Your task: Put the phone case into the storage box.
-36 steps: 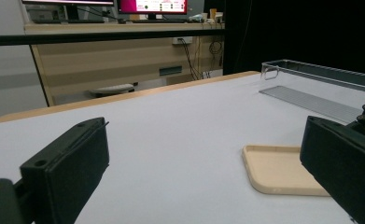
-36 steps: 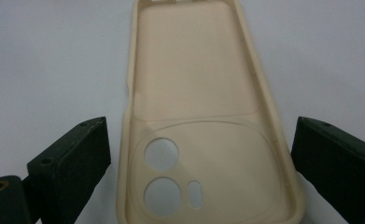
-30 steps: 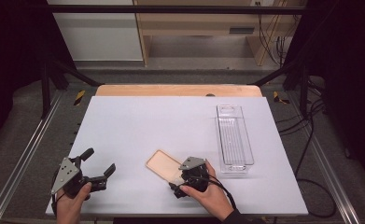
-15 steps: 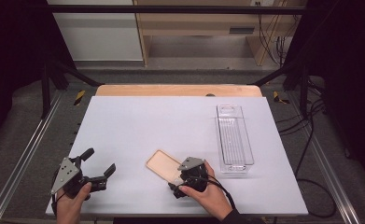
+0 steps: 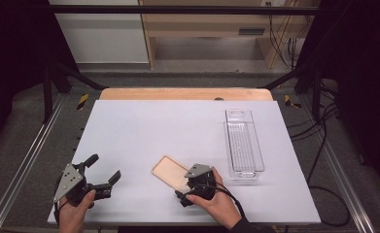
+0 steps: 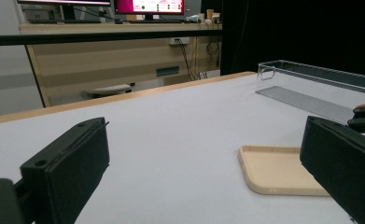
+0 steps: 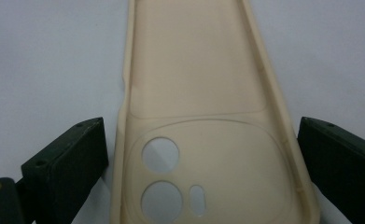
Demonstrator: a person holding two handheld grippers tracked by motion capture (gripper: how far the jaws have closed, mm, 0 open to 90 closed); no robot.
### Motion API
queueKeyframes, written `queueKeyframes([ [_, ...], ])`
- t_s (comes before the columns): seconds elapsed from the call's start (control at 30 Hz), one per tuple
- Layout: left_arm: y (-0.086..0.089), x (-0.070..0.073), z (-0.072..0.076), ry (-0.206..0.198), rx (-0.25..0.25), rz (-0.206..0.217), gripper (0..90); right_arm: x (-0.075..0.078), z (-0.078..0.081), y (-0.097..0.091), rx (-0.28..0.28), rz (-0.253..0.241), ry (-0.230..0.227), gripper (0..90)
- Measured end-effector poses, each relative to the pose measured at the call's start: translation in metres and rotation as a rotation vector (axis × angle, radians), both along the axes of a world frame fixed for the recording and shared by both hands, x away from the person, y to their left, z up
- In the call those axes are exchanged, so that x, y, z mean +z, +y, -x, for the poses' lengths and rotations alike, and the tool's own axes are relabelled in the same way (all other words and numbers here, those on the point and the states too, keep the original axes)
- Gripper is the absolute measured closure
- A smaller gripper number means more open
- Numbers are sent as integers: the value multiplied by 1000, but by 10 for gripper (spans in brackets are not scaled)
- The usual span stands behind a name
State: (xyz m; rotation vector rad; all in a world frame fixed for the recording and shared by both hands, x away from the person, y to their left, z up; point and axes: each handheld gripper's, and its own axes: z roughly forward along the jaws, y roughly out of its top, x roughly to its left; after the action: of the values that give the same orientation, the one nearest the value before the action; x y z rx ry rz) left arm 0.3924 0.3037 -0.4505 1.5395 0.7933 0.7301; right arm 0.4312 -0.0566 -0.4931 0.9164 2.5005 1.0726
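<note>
A: Where is the case (image 5: 169, 171)?

B: Flat on the table (image 5: 168, 126), near the front edge and a bit right of the middle, inside face up. It lies slantwise, one short end toward the far left, the other under the right gripper (image 5: 190, 187).

A: Is that gripper holding it?

B: No. In the right gripper view its jaws stand wide apart, one on each side of the case (image 7: 203, 140), with a strip of bare table between each jaw and the case's raised rim. The camera cut-outs sit at the near end, right between the jaws.

A: And the left gripper (image 5: 102, 170)?

B: Open too, jaws spread, nothing between them. It sits at the front left corner of the table, well apart from the case. Its own view looks low across the surface, with the case (image 6: 278, 170) just beside its right-hand jaw in the picture.

A: What else is on the table?

B: A clear tray (image 5: 244, 141) on the right, long side running front to back. Its near end is close to the right hand (image 5: 216, 204), near the case but not touching it.

A: Open room?

B: The whole middle and far left of the table is bare, from the case out to the far wooden edge (image 5: 185, 93). On the right the tray leaves only a narrow strip before the table edge.
</note>
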Motion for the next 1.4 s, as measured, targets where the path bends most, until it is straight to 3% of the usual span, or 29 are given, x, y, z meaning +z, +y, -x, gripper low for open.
queueKeyframes([
  [0.53, -2, 0, 0, -1, -7, -5, 11, 1, -1, -4, 7, 5, -5, 94],
  [0.87, -3, 0, 1, -1, -10, -7, 12, 5, -2, -4, 5, 14, 14, 119],
  [1.4, -5, 1, 2, -8, -13, -21, 12, 10, -1, -7, -13, -4, -25, 132],
])
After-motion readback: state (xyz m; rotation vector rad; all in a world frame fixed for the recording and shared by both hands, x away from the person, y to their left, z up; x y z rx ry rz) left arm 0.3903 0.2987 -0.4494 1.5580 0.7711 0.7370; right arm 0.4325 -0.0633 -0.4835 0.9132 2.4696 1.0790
